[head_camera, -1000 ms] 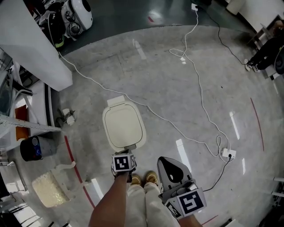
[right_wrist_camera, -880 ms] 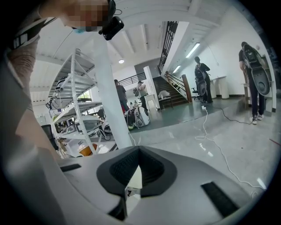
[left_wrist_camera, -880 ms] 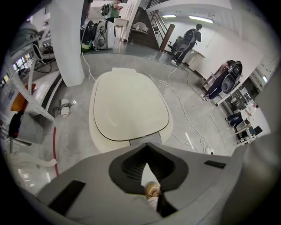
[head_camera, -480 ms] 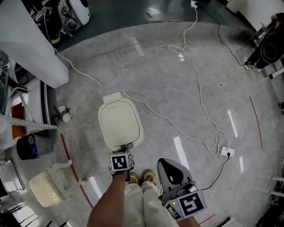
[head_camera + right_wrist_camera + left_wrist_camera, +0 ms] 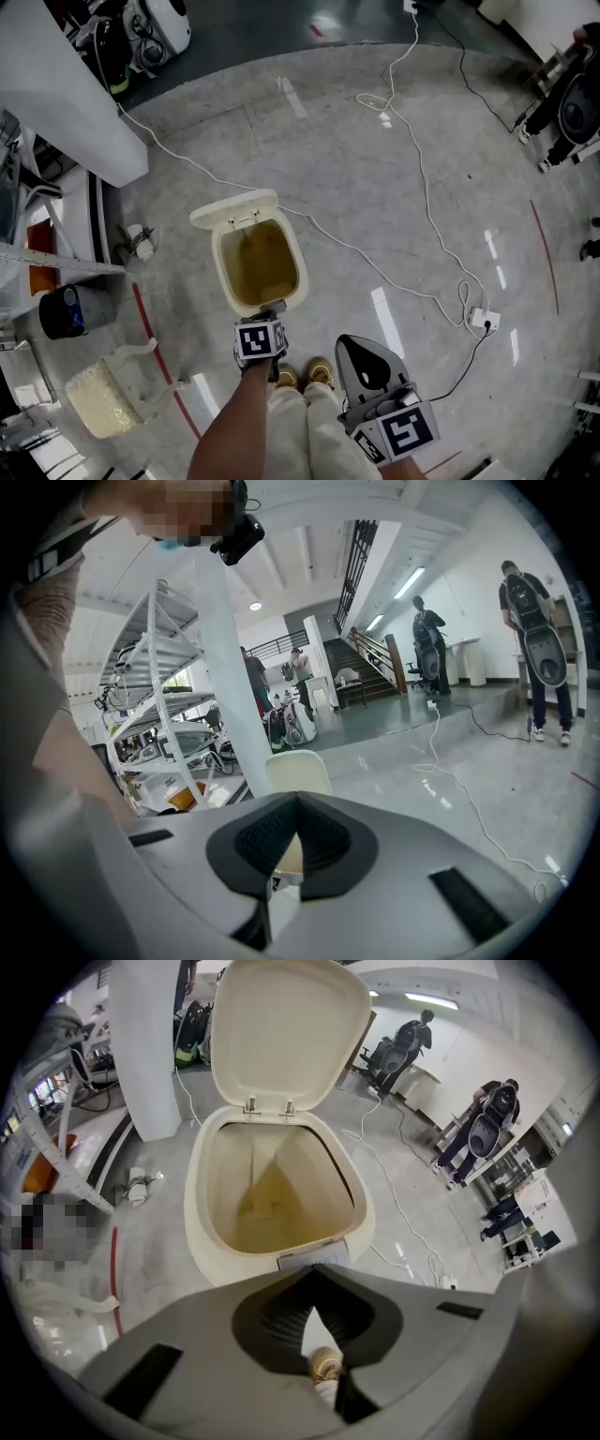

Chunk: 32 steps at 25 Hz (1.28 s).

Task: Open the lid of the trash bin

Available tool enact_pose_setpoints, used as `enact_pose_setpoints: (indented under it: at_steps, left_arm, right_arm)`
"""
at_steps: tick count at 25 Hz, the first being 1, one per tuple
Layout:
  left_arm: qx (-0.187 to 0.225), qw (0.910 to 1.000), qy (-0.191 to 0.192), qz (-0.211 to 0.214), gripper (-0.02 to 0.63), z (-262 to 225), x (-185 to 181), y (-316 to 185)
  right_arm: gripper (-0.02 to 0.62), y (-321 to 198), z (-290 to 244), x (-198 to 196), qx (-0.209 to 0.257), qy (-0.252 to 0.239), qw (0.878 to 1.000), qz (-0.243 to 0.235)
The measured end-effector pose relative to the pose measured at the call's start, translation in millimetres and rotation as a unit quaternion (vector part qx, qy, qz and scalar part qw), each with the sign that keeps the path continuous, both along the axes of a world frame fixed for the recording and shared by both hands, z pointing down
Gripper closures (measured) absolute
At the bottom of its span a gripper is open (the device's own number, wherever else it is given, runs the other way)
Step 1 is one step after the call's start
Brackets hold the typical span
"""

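A cream trash bin [image 5: 223,274] stands on the grey floor, its lid [image 5: 234,208] swung up and back so the empty yellowish inside shows. My left gripper [image 5: 271,310] is shut, with its tips at the bin's front edge by the small grey panel [image 5: 313,1258]. In the left gripper view the raised lid [image 5: 286,1030] stands on its hinges above the bin rim [image 5: 201,1213], just ahead of my left gripper [image 5: 314,1271]. My right gripper [image 5: 350,341] is shut and holds nothing, low to the right of the bin; its own view shows the lid [image 5: 298,771] beyond my right gripper [image 5: 298,801].
A white cable [image 5: 412,178] snakes across the floor to a power strip [image 5: 484,323]. A white pillar [image 5: 66,94], a metal rack and a black canister [image 5: 64,313] stand at the left. The person's shoes [image 5: 305,378] are just behind the bin. Other people stand far off.
The bin's lid has swung from shut to fully open. My left gripper stays at the bin's front edge, and the right gripper has hardly moved.
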<state>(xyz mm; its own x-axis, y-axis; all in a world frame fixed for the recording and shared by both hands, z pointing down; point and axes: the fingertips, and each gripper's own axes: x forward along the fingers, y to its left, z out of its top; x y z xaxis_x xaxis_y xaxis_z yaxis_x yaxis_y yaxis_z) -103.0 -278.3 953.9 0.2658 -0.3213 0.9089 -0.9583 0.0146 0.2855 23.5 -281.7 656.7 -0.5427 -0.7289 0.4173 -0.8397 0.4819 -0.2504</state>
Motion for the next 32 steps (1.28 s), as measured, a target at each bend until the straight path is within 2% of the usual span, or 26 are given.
enact_pose_setpoints:
  at_steps: [6, 14, 20, 28, 30, 32]
  left_arm:
    - [0.012, 0.9997, 0.013, -0.016, 0.614, -9.1, -10.0, -3.5]
    - [0.0, 1.0, 0.009, -0.004, 0.614, -30.6, -16.3, -2.3]
    - [0.011, 0.9997, 0.014, 0.016, 0.614, -104.3, -12.8, 1.4]
    - [0.017, 0.9994, 0.029, 0.005, 0.614, -196.4, -7.0, 24.9]
    - [0.034, 0.9989, 0.033, 0.005, 0.615, -221.1, -4.4, 20.2]
    - [0.068, 0.9971, 0.032, 0.011, 0.614, -252.2, -5.8, -2.8]
  right_arm:
    - [0.568, 2.3, -3.1, -3.1, 0.001, -0.008, 1.0, -0.001]
    - [0.568, 5.7, -26.2, -11.7, 0.006, -0.011, 1.0, -0.004]
    - [0.568, 8.0, -85.1, -22.9, 0.022, -0.016, 0.999, -0.027]
    - [0.568, 31.3, -162.4, -34.7, 0.024, -0.036, 0.998, -0.048]
    - [0.568, 36.4, -177.0, -33.1, 0.026, -0.039, 0.998, -0.048]
    - [0.568, 32.6, -190.5, -32.7, 0.035, -0.041, 0.997, -0.05]
